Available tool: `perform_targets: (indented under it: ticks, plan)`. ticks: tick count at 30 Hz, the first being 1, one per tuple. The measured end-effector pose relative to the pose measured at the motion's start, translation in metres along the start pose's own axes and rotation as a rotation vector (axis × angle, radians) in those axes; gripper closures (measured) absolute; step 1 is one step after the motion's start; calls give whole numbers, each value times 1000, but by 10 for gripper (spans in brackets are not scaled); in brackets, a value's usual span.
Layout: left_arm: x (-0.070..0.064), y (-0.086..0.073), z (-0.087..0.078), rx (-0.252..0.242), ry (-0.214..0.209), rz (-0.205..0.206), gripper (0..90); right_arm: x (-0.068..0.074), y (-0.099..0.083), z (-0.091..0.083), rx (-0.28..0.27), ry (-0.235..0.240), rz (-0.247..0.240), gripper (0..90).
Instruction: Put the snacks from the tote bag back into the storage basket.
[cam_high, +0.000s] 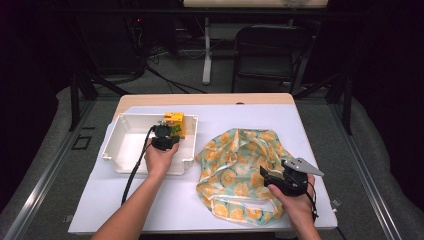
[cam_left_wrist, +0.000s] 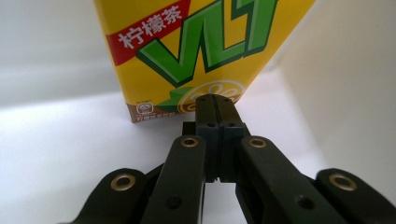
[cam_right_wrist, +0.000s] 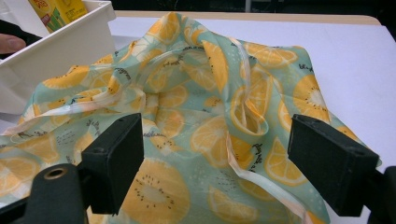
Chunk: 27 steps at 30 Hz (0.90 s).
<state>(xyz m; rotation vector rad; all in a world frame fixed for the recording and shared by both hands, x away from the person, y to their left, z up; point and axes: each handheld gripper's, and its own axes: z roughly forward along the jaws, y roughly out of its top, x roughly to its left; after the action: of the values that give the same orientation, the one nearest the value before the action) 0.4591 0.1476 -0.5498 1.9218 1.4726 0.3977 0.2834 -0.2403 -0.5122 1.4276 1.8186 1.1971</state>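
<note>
A yellow lemon-tea carton (cam_high: 175, 123) (cam_left_wrist: 196, 51) stands upright in the far right corner of a white plastic bin (cam_high: 125, 145). My left gripper (cam_high: 165, 136) (cam_left_wrist: 215, 100) is inside the bin just in front of the carton, its jaws shut together with nothing between them. A crumpled fabric bag (cam_high: 240, 170) (cam_right_wrist: 196, 121) printed with orange slices lies on the table to the right of the bin. My right gripper (cam_high: 274, 176) (cam_right_wrist: 215, 163) hovers over the bag's near right edge, jaws wide open on either side of the cloth.
White sheet (cam_high: 310, 130) covers the wooden table (cam_high: 200, 99). A black chair (cam_high: 270, 50) and a desk leg (cam_high: 206, 55) stand beyond the far edge. The bin's wall (cam_right_wrist: 60, 46) and the carton (cam_right_wrist: 58, 11) appear in the right gripper view.
</note>
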Motion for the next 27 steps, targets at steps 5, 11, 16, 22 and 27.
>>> perform_targets:
  ticks: [5, 11, 16, 22, 27]
  plan:
    - [-4, -4, -10, -53, -11, 36, 825, 0, 0, 0, 0, -2, -2, 179]
    - [-4, -11, -28, -106, -24, 37, 677, 0, 0, 1, 5, -2, -9, 178]
    - [-1, -20, -42, -156, -31, 34, 501, 2, 0, 3, 6, -3, -19, 178]
    - [1, -30, -56, -176, -85, 41, 218, 4, 0, 4, 11, -4, -26, 177]
    - [3, -39, -66, -194, -113, 68, 109, 4, 0, 5, 14, -5, -32, 177]
